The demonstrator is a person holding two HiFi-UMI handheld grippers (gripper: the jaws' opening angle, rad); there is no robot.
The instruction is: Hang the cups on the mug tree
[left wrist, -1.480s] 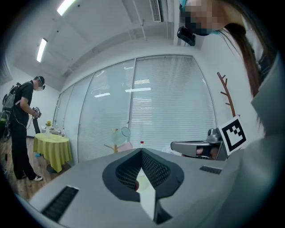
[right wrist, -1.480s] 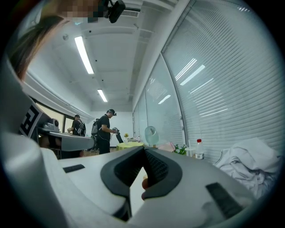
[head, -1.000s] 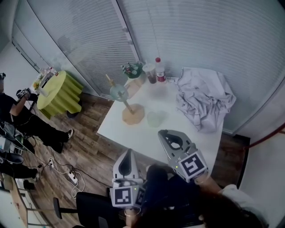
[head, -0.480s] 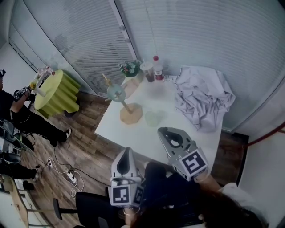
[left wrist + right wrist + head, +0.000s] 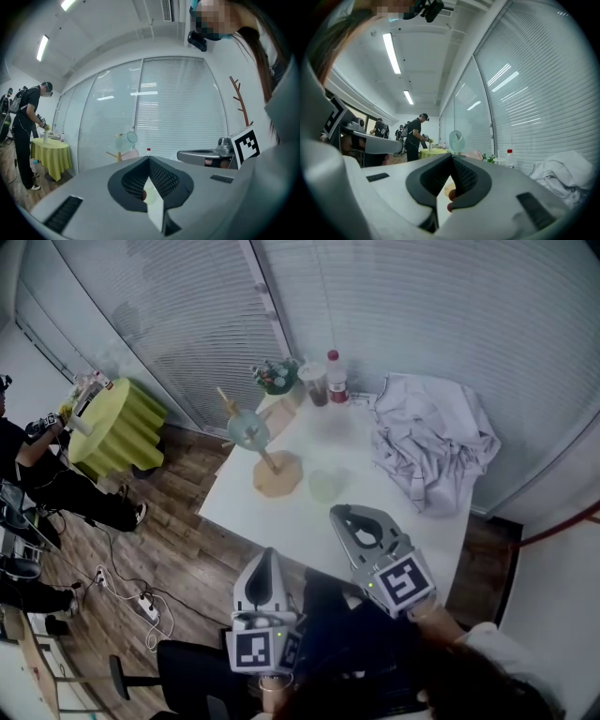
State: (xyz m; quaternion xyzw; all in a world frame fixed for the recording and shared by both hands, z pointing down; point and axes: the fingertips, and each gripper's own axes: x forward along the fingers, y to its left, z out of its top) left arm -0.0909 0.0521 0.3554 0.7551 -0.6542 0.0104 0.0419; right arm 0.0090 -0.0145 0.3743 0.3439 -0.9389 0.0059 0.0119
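Note:
A wooden mug tree stands on the white table, with a blue-green cup hanging on one of its pegs. A pale green cup sits on the table just right of the tree's base. Both grippers are held level near the table's front edge, pointing toward the tree. My left gripper is shut and empty, short of the table edge. My right gripper is shut and empty over the table, in front of the pale green cup. The hung cup shows in the left gripper view, and the same cup in the right gripper view.
A crumpled white cloth covers the table's right side. A red-capped bottle, a cup with a dark drink and a small plant stand at the back. A green-draped round table and a person are left, cables on the floor.
Both grippers stay where they were, shut. Only the head view has shifted slightly.

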